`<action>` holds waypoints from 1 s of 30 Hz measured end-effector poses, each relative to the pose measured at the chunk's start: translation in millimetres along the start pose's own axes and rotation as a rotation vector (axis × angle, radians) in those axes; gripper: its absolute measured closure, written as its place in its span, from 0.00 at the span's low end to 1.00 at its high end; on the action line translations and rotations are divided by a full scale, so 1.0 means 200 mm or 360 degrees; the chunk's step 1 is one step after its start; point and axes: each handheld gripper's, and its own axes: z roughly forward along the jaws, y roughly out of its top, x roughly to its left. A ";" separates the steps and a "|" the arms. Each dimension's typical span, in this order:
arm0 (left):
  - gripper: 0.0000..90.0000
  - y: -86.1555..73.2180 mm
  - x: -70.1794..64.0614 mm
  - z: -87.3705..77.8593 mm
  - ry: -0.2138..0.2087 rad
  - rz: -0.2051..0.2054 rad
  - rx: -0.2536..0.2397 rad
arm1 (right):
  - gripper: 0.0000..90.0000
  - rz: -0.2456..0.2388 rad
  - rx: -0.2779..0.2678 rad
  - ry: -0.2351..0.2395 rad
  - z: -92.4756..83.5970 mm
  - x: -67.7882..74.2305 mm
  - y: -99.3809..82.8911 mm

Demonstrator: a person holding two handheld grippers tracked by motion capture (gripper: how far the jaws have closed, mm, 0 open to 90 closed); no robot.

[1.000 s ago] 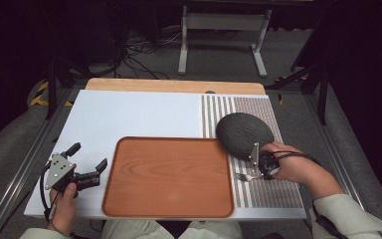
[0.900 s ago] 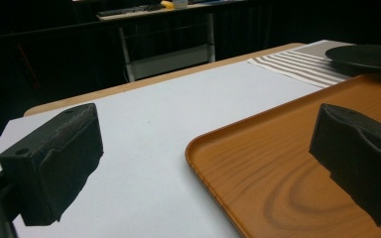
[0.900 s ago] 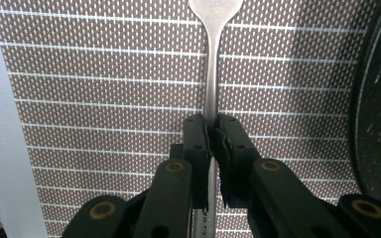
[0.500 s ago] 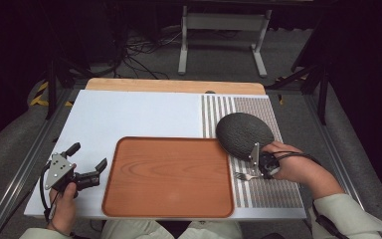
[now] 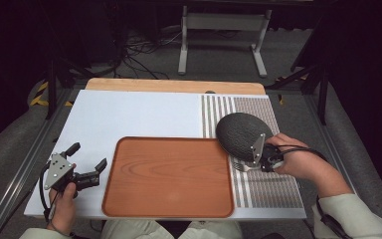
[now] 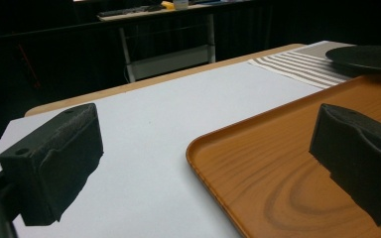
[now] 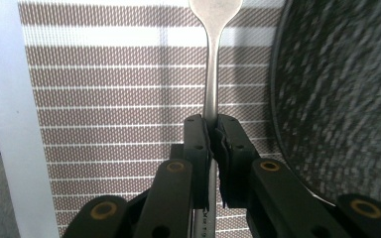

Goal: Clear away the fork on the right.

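Right gripper: jaws closed nearly all the way, pinching the handle of a metal fork. Grip sits partway along the handle; the neck and the base of the head run on past the jaw tips, the tail of the handle passes back between the jaw arms. Fork's long axis is in line with the jaws.

In the high view the fork is over the striped placemat at the right end of the table, tines toward the tray. I cannot tell from these frames whether the tines touch the mat. A dark textured plate lies just beside the fork, on its far side.

Left gripper: jaws wide apart, nothing between them. It sits near the front-left corner of the table, pointing at the left edge of the wooden tray. In the left gripper view the tray rim lies between the 2 pads.

Key relation: the tray lies to the left of the held fork, just past the placemat's left edge, tines already pointing that way. Judgement: if the fork goes to the tray, a short sideways carry by the right hand should do; the right hand is far nearer than the left.
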 end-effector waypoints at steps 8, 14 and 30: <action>0.01 0.00 0.00 0.00 0.0002 0.0002 0.0001 | 0.93 0.0018 -0.0102 -0.0083 -0.09 0.00 0.02; 0.01 0.00 0.00 0.00 0.0000 0.0003 0.0002 | 0.93 0.0030 -0.0205 -0.0156 -0.16 0.00 0.04; 0.01 0.00 0.00 0.00 0.0001 0.0007 0.0002 | 0.93 0.0258 -0.0449 -0.0153 -0.29 0.00 0.15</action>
